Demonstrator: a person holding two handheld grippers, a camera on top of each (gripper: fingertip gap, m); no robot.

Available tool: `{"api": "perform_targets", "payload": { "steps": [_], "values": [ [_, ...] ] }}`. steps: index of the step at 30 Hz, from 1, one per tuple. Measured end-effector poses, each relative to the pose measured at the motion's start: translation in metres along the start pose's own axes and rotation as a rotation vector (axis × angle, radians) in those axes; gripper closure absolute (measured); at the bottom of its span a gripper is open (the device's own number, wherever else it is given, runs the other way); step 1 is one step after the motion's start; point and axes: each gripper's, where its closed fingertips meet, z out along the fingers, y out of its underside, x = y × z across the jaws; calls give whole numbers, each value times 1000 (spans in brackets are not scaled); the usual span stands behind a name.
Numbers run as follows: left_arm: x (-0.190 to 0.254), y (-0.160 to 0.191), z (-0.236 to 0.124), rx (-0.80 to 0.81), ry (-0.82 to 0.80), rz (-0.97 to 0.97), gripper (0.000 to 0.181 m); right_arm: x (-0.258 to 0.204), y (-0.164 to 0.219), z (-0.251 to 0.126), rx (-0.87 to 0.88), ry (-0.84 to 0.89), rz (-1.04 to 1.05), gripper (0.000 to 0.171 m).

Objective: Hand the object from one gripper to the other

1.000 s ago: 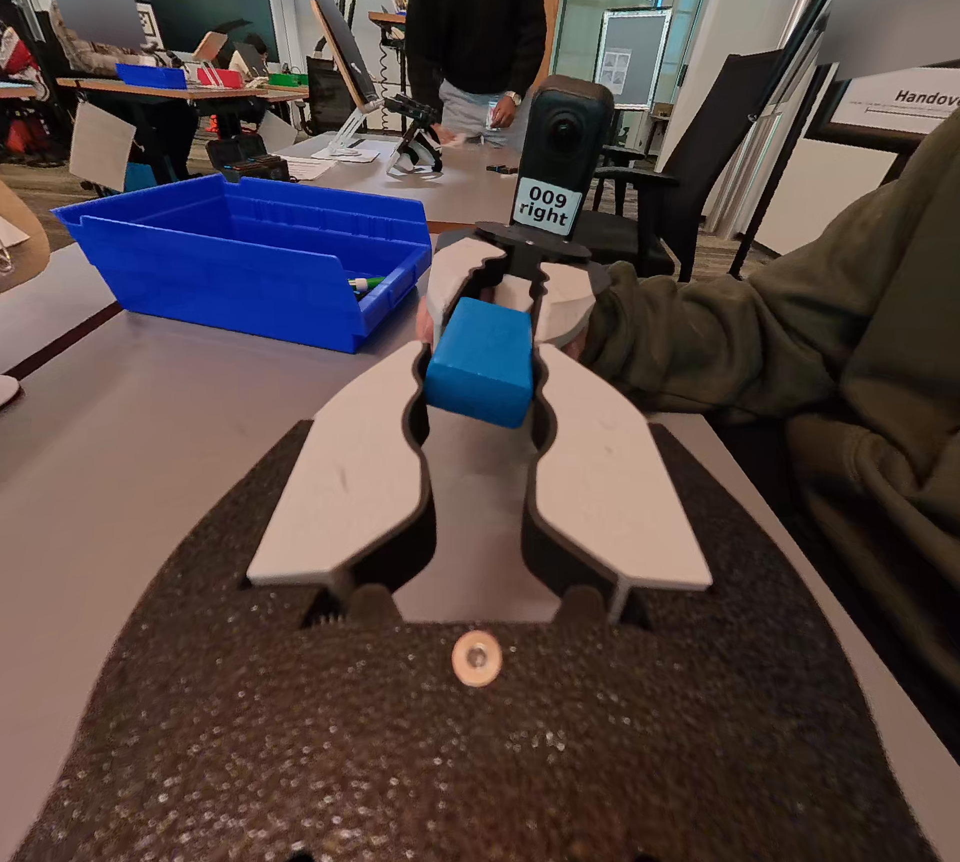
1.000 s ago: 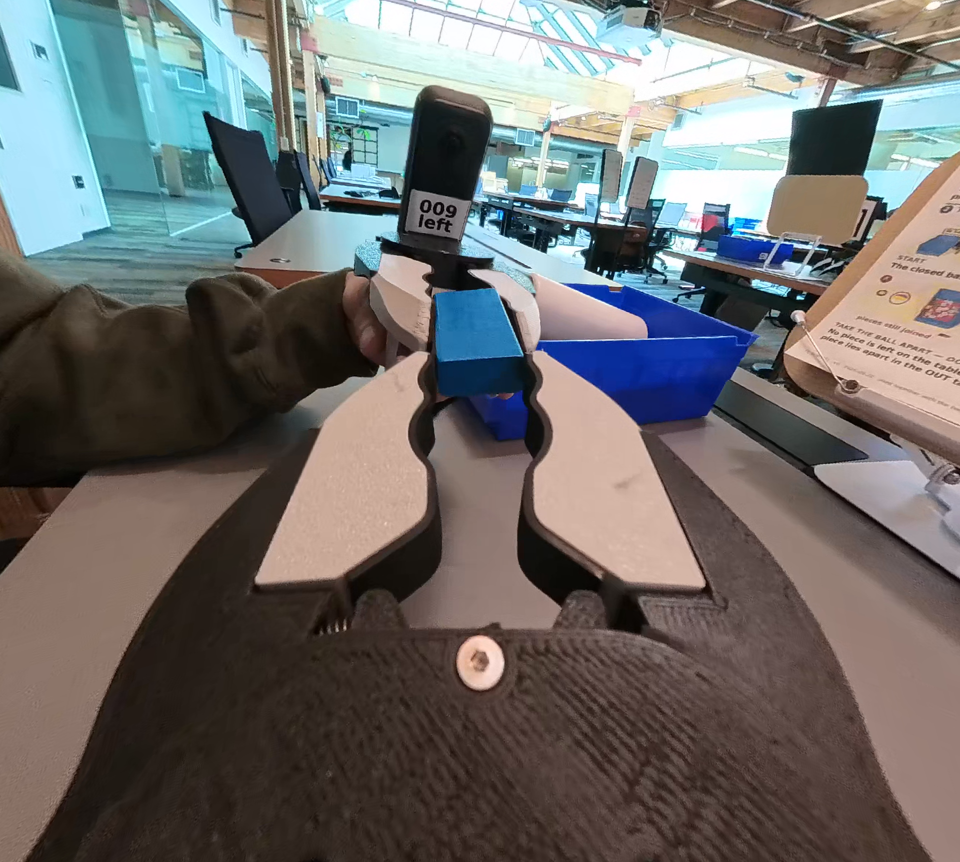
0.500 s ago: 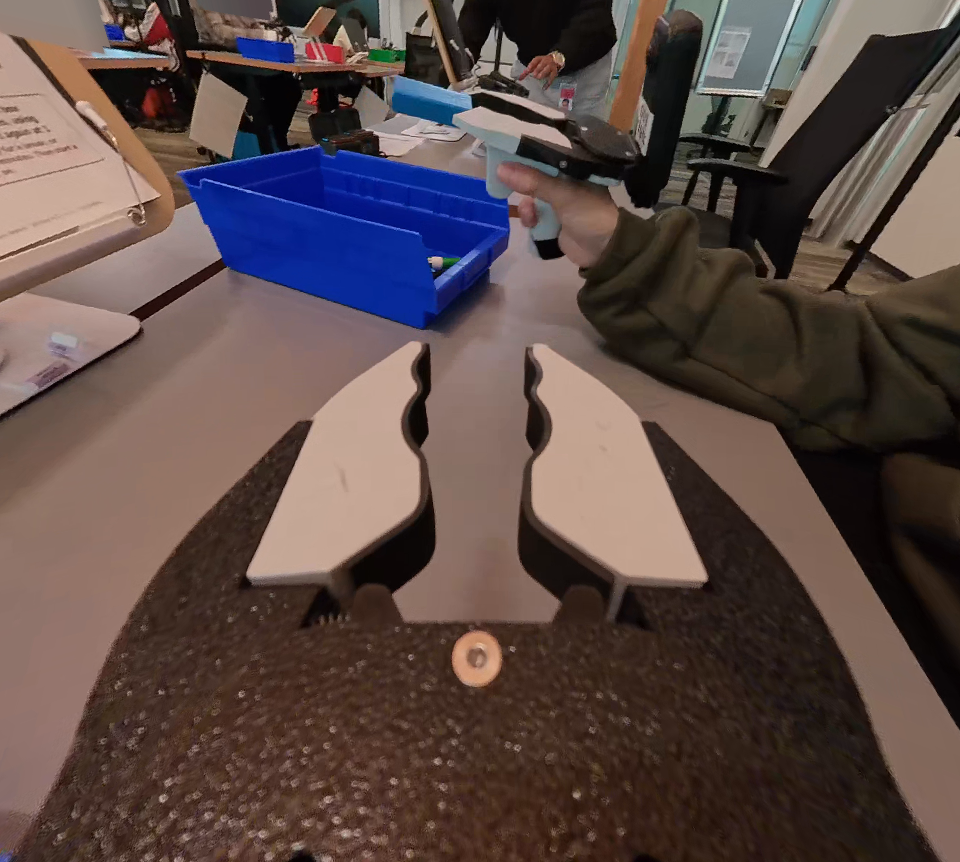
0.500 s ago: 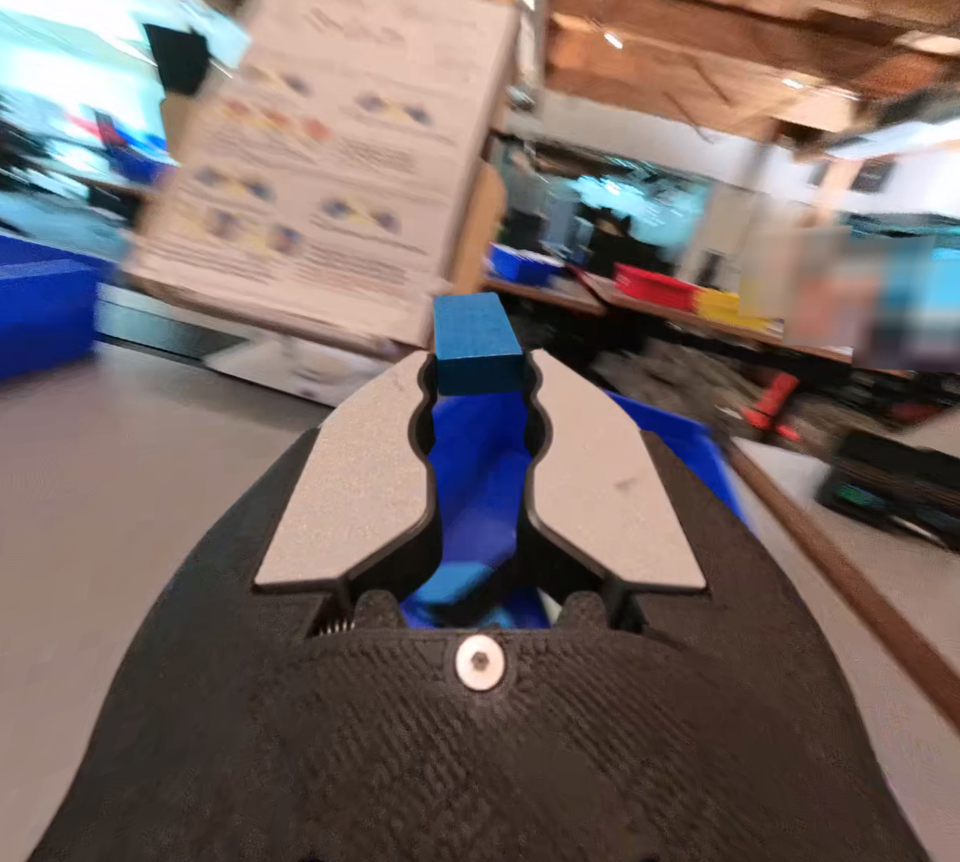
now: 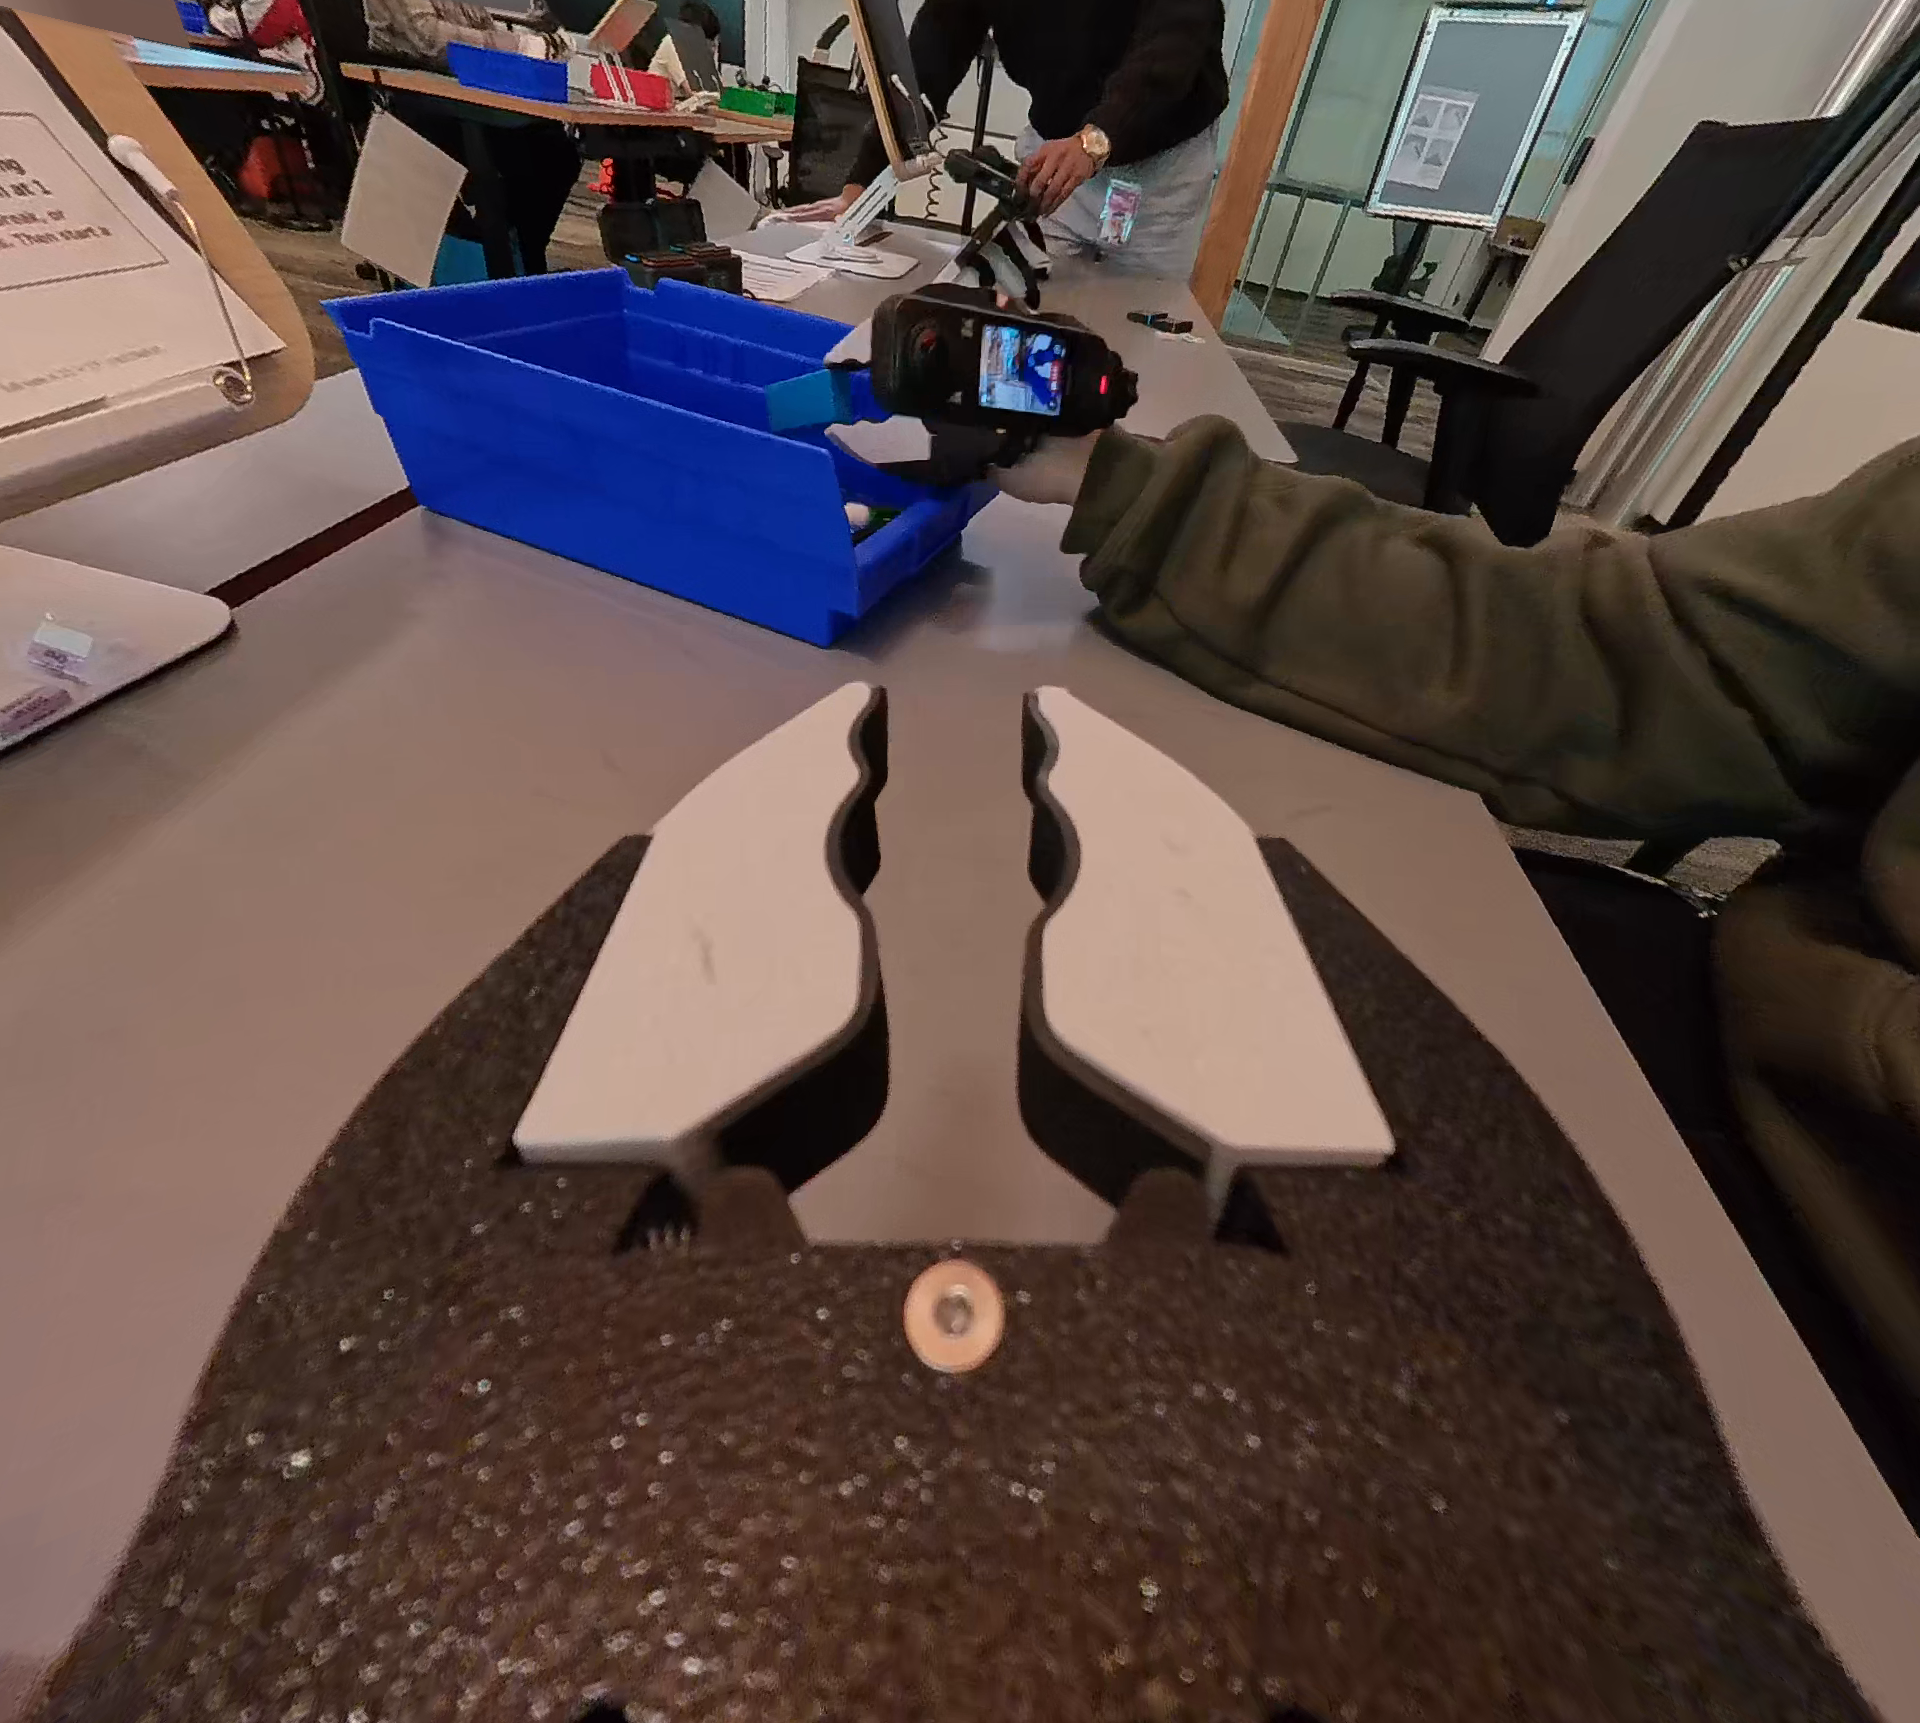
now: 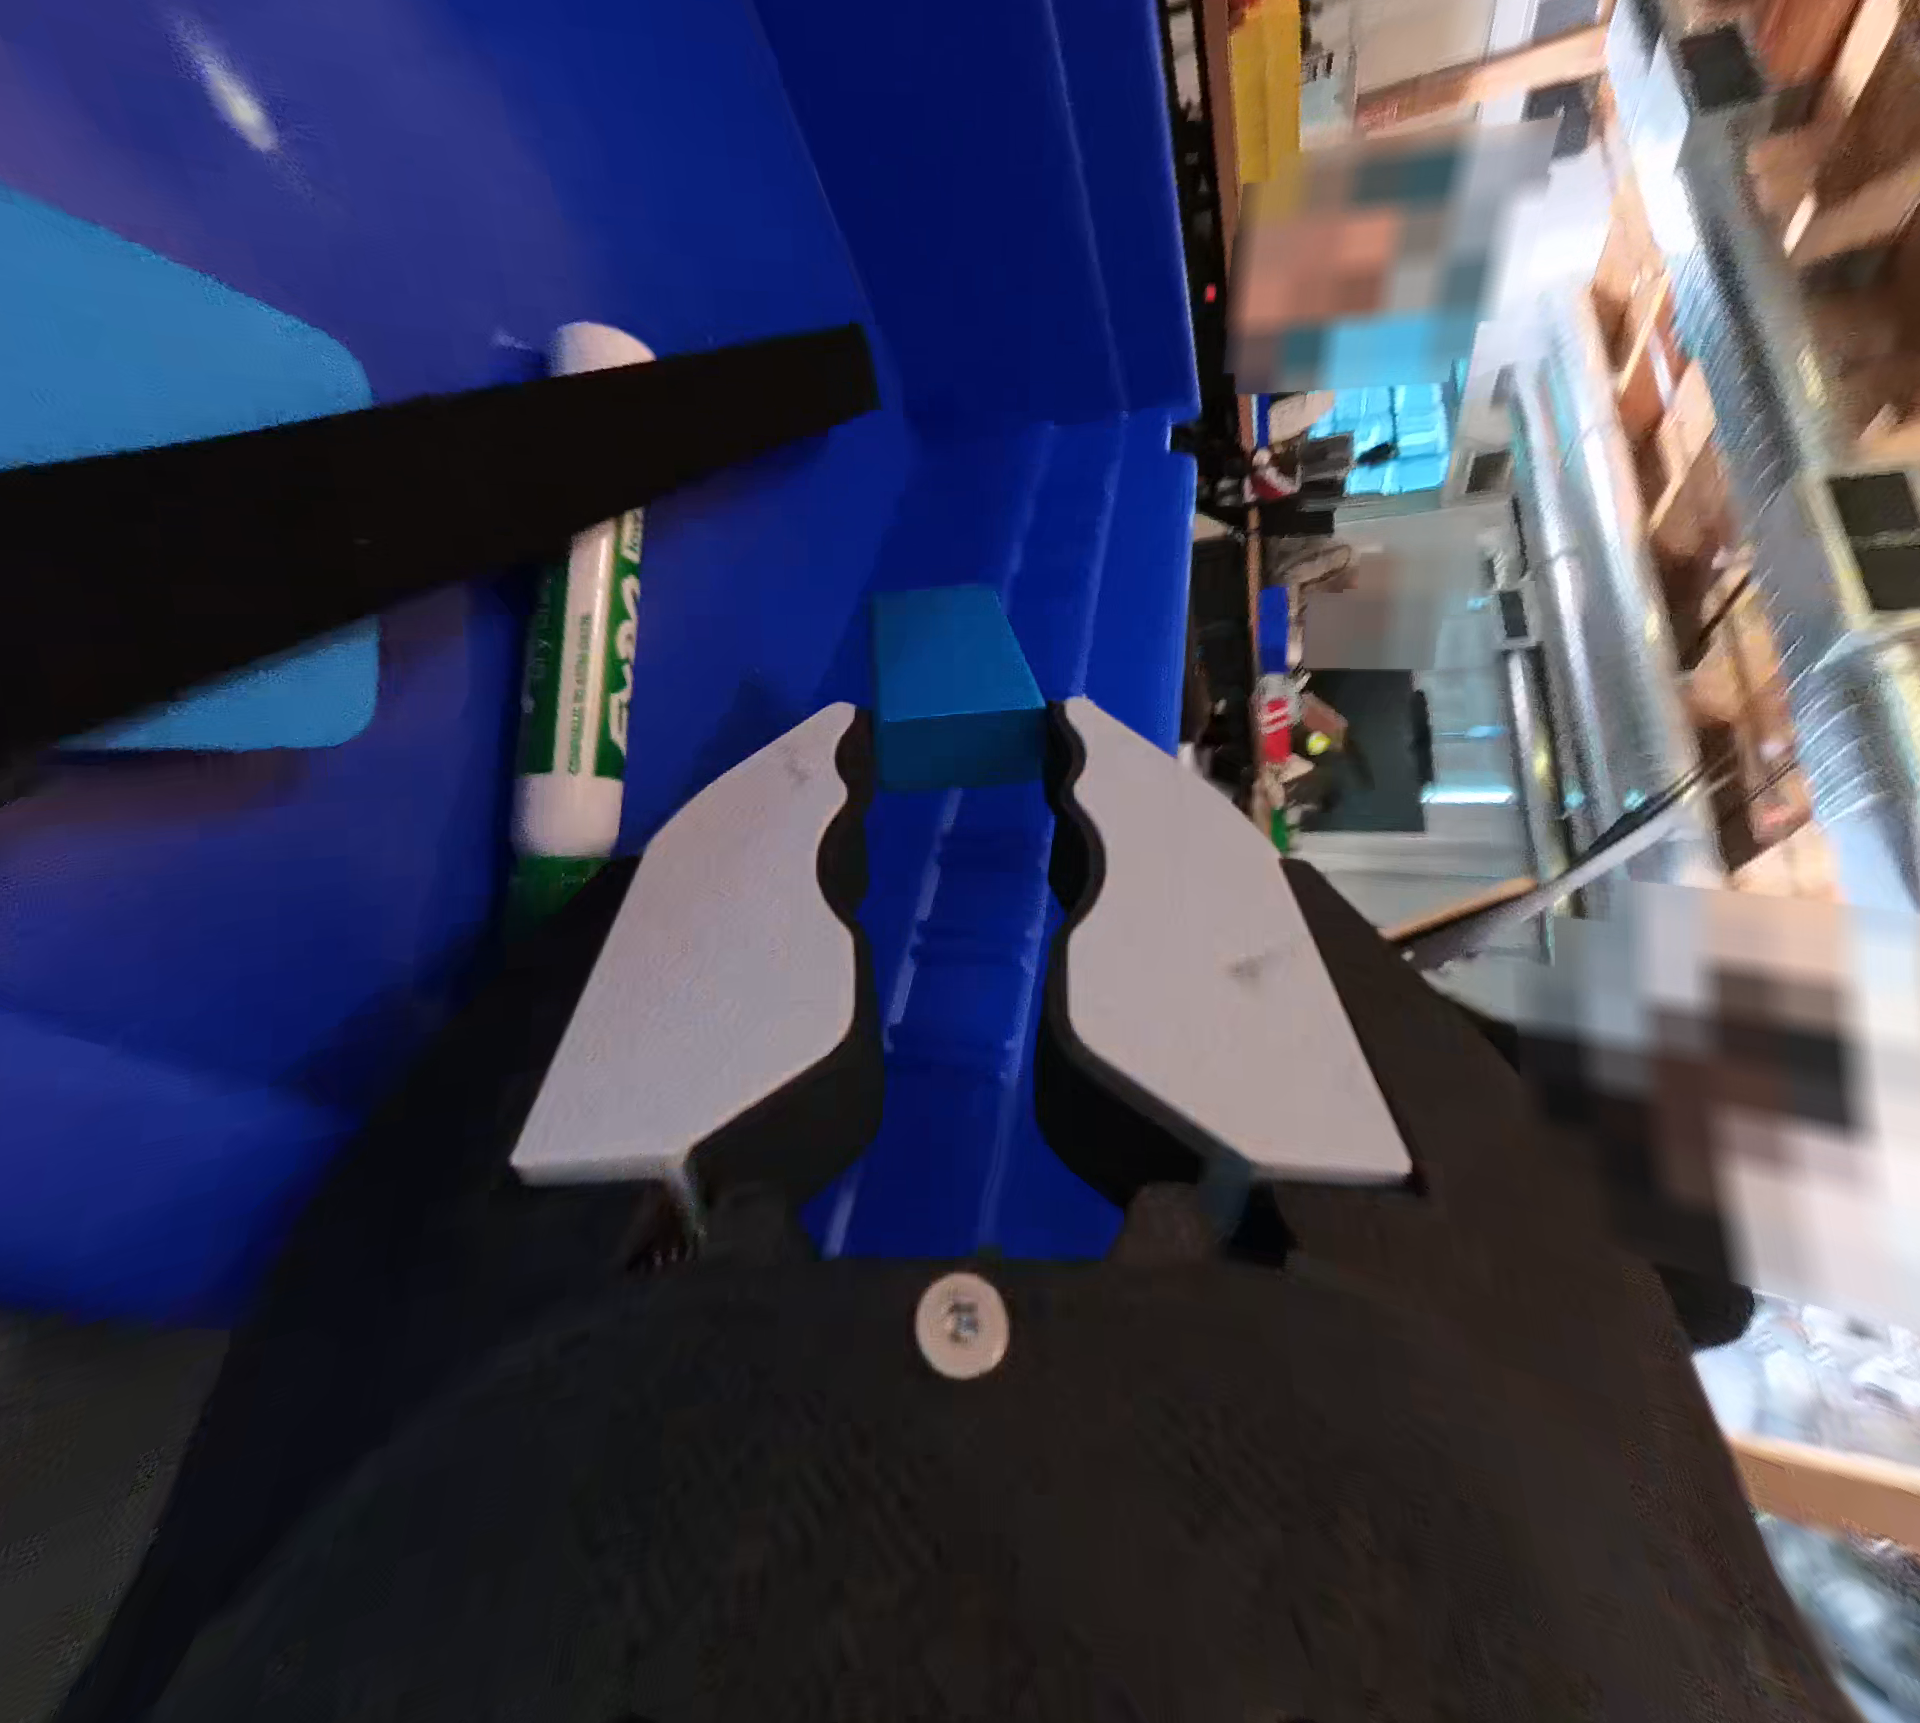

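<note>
While the right gripper [image 6: 956,717] clamps its jaws on a blue rectangular block [image 6: 951,686], the left gripper [image 5: 951,707] jaws stand apart.

A grey table [image 5: 436,738] carries a blue bin [image 5: 623,468] at about eleven o'clock in the left wrist view, resting flat with its open low end facing right. At nine o'clock a pale stand base [image 5: 94,645] sits on the tabletop, well apart from the bin.

Left gripper [image 5: 953,717]: pale grey wavy-edged fingers [image 5: 727,935], speckled black base, silver centre screw [image 5: 953,1314]. Olive-green fabric sleeve [image 5: 1455,634].
</note>
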Motion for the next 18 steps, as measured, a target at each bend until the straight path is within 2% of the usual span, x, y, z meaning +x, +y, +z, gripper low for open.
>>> {"api": "perform_targets", "payload": {
  "steps": [3,10,15,18],
  "values": [
    [0,2,1,-16,-1,6,157,-5,-4,2,-1,-27,-86,139],
    [0,-3,0,-11,-17,-5,157,-1,-4,3,29,10,-35,138],
    [-4,-22,-13,15,-90,44,157,6,-4,1,67,57,10,122],
    [-22,-33,-36,-6,-245,95,156,19,0,-8,57,140,37,109]
  ]
}}
